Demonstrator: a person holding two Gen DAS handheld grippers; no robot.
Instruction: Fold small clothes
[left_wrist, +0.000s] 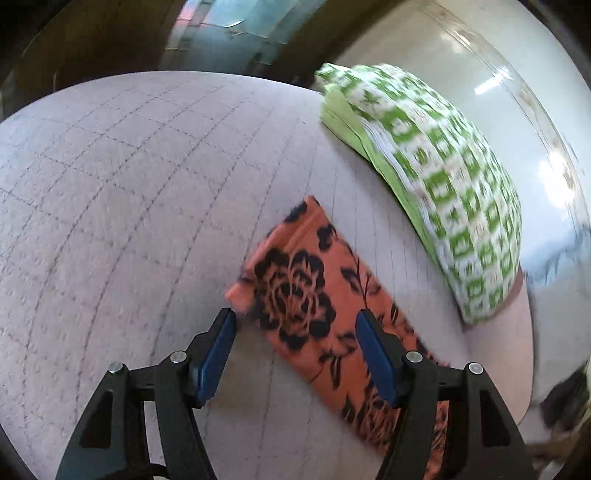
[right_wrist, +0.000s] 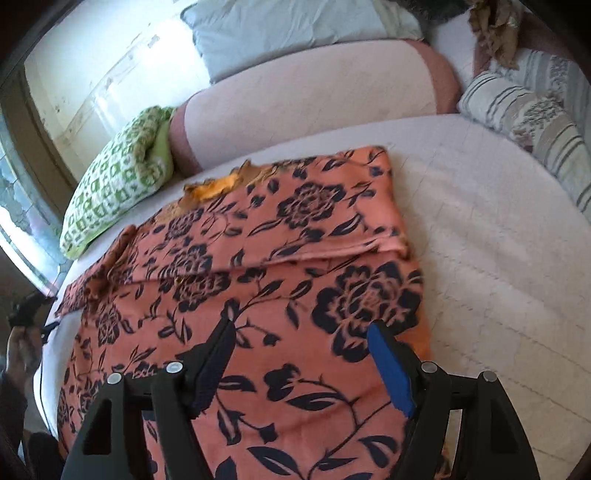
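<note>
Left wrist view: pale quilted bed cover fills the left side. Left gripper hangs with jaws spread wide, blue pads bare, nothing held. Orange floral garment lies flat on the cover between and beyond the fingertips; one corner sits just beside the left pad. Frame is motion-blurred, so contact between pad and cloth cannot be judged. Right of the garment, a green-and-white patterned pillow rests at the cover's edge, apart from the cloth.

Right wrist view: far left of the garment, a dark gripper part and a hand show at the frame edge, too small to read. Green pillow lies left of and behind the garment. Orange floral garment spreads across the cover, its far portion folded over on itself, fold edge running across the middle. Right gripper sits over the near part of the garment, jaws wide apart, gripping nothing. Right of the garment, striped pillows lie along the cover's far edge.
</note>
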